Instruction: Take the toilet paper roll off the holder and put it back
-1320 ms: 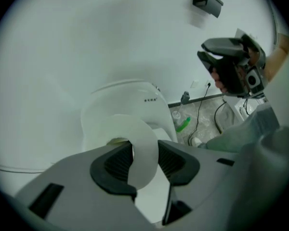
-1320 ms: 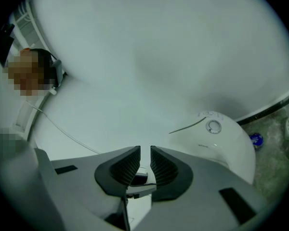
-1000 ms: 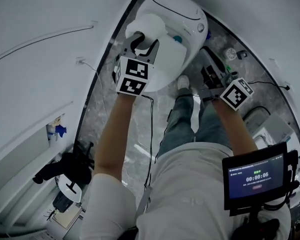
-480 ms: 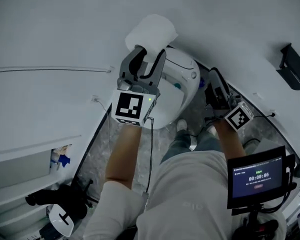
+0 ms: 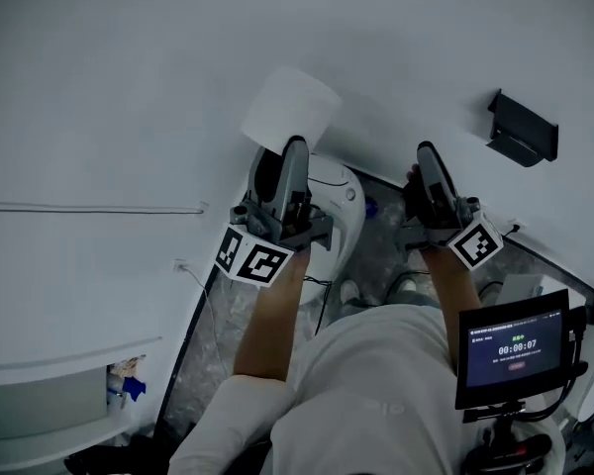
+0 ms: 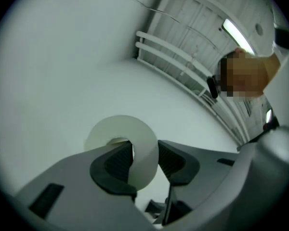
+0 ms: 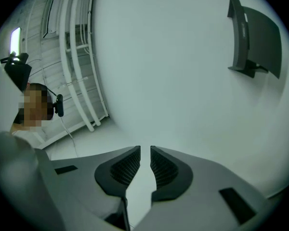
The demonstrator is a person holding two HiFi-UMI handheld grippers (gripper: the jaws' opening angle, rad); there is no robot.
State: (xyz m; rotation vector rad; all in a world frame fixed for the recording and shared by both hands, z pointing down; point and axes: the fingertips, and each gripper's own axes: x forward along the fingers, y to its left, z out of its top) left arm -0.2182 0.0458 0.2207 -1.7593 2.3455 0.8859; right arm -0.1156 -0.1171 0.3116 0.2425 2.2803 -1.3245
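Note:
In the head view my left gripper (image 5: 293,151) holds a white toilet paper roll (image 5: 289,110) up in front of the pale wall. The left gripper view shows the roll (image 6: 137,141) clamped by its wall. One pad sits in the core hole and the other presses the outside, so this gripper (image 6: 144,147) is shut on it. The black holder (image 5: 522,129) is mounted on the wall up and to the right, bare. My right gripper (image 5: 427,154) points up beneath it; its jaws (image 7: 145,152) stand nearly together with nothing between them. From there the holder (image 7: 257,38) shows at upper right.
A white toilet (image 5: 339,198) stands below the grippers, with grey floor around it. A small screen (image 5: 516,348) hangs at the person's right side. A shelf (image 5: 59,409) sits at lower left, and a thin cable (image 5: 89,208) runs along the left wall.
The left gripper has lifted the roll away from above the toilet and rolled over. The right gripper has risen too. The head view has tipped up, bringing the black holder into sight.

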